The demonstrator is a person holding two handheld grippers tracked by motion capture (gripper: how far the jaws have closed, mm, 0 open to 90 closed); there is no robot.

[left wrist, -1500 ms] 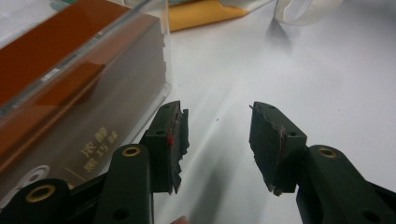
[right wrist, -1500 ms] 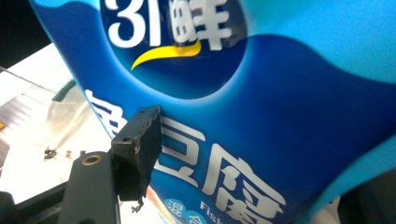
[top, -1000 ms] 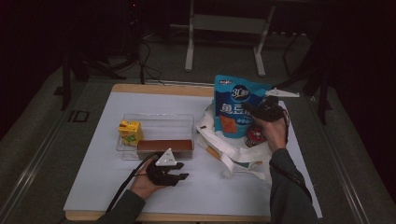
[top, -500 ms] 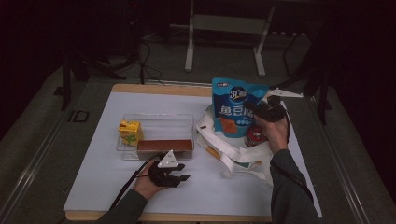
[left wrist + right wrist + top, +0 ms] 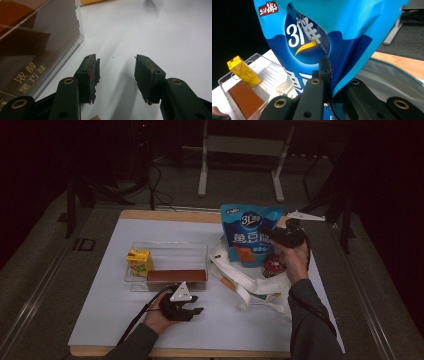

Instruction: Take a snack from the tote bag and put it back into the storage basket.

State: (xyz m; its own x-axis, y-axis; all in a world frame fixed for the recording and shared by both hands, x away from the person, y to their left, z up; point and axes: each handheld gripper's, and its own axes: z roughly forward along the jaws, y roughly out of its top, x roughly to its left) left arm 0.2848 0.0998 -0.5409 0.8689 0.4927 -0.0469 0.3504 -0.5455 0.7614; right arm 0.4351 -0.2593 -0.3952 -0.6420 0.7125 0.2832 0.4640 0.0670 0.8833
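A blue snack bag [image 5: 250, 235] [image 5: 312, 32] stands upright above a white tote bag [image 5: 260, 280] at the table's right. My right gripper [image 5: 270, 234] [image 5: 332, 72] is shut on the snack bag's right edge, one jaw in front of the foil and the other behind it. My left gripper [image 5: 196, 304] [image 5: 116, 67] rests on the white table near the front edge. Its jaws are open with nothing between them, just in front of a brown chocolate box [image 5: 176, 276] [image 5: 25, 50].
A clear tray [image 5: 170, 249] [image 5: 257, 56] at mid-table holds a yellow juice box [image 5: 139, 261] [image 5: 243, 71] and the chocolate box. A red can [image 5: 272, 265] lies in the tote's mouth. Bare white tabletop lies left and in front of the tray.
The snack bag has shifted slightly to the left with my right gripper. My left gripper has stayed where it was.
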